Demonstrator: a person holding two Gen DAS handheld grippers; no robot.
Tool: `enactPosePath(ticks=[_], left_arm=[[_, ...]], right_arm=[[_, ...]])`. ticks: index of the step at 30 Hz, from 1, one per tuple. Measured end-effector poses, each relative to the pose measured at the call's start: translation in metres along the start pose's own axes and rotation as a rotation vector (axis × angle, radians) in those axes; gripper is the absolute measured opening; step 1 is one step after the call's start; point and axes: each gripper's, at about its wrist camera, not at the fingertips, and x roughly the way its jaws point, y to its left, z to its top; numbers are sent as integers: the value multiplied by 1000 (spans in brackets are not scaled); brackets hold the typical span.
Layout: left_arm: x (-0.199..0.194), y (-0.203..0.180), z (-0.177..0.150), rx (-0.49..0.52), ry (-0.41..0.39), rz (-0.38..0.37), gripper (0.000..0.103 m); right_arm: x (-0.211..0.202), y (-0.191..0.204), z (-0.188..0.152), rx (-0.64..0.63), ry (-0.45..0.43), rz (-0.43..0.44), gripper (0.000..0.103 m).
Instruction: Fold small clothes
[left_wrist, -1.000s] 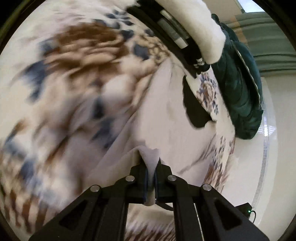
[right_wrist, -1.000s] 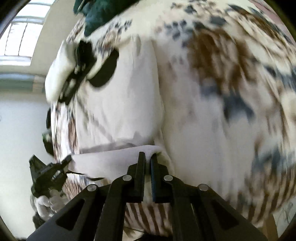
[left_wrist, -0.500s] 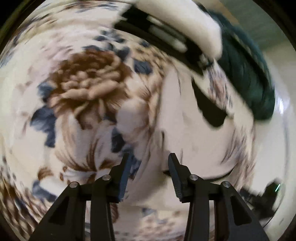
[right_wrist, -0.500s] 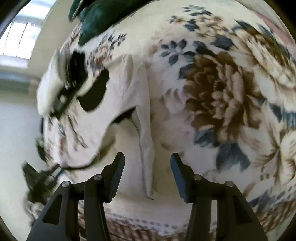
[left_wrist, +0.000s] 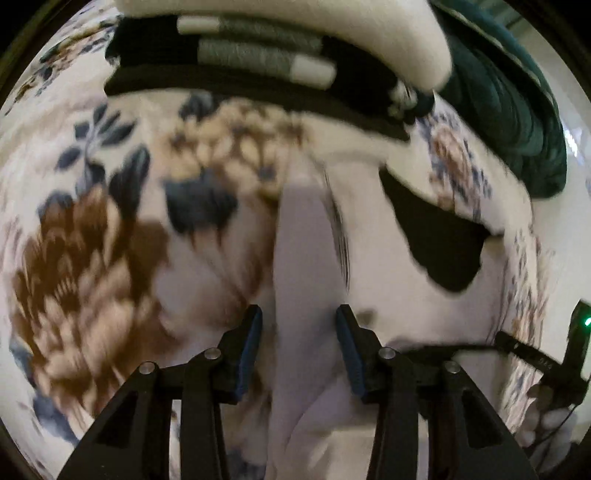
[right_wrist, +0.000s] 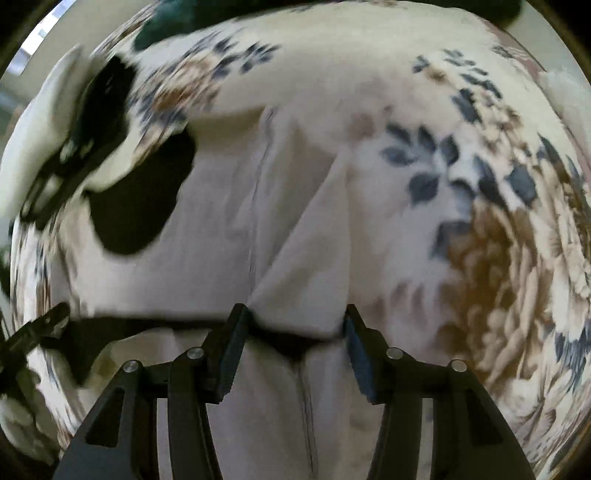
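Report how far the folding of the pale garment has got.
Done: the pale garment lies on the floral blanket with one side flap folded over it, and folded clothes are stacked behind. In hand: nothing; left tool and right tool are both open above the cloth. Left: the remaining folds, then stacking.

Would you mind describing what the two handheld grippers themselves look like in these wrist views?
Both look alike. The left gripper and right gripper are matte black plastic, each with two angular fingers on triangular cut-out linkage arms joined by round silver pins. The inner finger pads are dark blue and ribbed. No cables or sleeves show on them; motion blur hides any fine markings.
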Motion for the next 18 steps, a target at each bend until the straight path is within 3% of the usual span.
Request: enactPosePath(ticks=[5,9,10,11,12,13,14,18], left_arm=[[-30,12,-6,-11,-24,-47,39],[-20,14,-26,-3,34,-44,39],[-13,12,-31,7,50,-38,38],[-8,11,-36,12,50,-36,36],[-6,8,-37,13,34,-37,27],[-7,6,-39,21,3,-44,16],[-8,4,-40,38,-11,-38,7],[-12,-2,-41,54,-55,-11,6]], right_arm=[[-24,-17,4,86,-13,34,54],[-30,-34,-14,97,49,54,54],[-27,-22,-18,94,67,46,53],[-24,-24,-23,93,82,36,45],[-21,-21,-25,92,84,37,36],[-19,-21,-28,88,81,30,19],[-18,-21,-29,86,72,22,14],[-25,-21,-32,70,9,26,9]])
